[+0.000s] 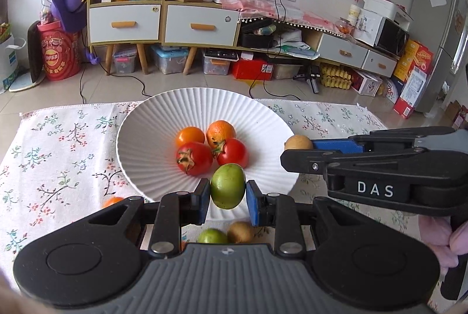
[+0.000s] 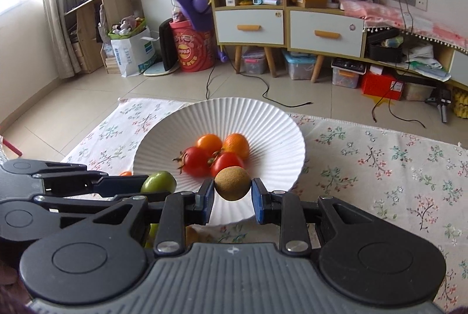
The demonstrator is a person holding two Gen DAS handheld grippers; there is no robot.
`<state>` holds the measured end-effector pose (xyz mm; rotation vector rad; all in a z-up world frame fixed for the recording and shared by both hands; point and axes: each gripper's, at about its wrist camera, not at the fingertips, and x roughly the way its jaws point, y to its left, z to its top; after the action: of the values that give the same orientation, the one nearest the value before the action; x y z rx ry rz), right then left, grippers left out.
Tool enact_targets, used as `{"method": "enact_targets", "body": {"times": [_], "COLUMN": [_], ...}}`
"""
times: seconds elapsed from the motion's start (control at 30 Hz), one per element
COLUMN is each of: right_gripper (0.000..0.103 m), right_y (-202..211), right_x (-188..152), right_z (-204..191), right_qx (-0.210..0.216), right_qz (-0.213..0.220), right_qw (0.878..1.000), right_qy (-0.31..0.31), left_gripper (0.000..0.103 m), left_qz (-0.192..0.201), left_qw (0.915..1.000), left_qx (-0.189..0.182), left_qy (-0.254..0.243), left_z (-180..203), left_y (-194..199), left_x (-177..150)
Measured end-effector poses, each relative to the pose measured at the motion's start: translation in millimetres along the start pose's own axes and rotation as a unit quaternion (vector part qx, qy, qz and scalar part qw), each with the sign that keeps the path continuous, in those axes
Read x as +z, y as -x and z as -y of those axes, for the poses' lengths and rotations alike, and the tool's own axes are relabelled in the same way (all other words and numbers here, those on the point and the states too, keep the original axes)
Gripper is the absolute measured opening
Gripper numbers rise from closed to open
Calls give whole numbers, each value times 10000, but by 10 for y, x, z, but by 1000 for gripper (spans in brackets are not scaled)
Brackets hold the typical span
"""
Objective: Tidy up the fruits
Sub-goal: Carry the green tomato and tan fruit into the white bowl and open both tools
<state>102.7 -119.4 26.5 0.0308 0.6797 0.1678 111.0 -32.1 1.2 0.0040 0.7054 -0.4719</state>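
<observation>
A white ribbed plate on a floral cloth holds two red tomatoes and two oranges. My left gripper is shut on a green fruit above the plate's near rim; that fruit also shows at the left of the right wrist view. My right gripper is shut on a brown kiwi, beside the plate's right rim in the left wrist view. Another green fruit, another kiwi and a small orange fruit lie on the cloth.
The floral cloth covers the table, whose far edge drops to a tiled floor. Beyond stand wooden cabinets, storage boxes and trailing cables. A person's hand grips the right tool at the frame's right edge.
</observation>
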Motion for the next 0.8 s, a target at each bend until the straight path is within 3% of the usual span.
{"method": "enact_targets", "body": {"times": [0.43,0.8], "right_gripper": [25,25], "right_y": [-302,-435], "right_x": [55,45], "right_z": [96,83], "right_qx": [-279,-261], "right_qz": [-139,-183], "right_qw": [9971,9923], "right_qy": [692,1196], "left_gripper": [18,18], "left_qz": [-142,-172], "left_qw": [9999,9998], "left_qx": [87,114], "left_qy": [4,-51], "left_z": [3,-6], "left_y": [-257,-340], "left_x": [22,29]}}
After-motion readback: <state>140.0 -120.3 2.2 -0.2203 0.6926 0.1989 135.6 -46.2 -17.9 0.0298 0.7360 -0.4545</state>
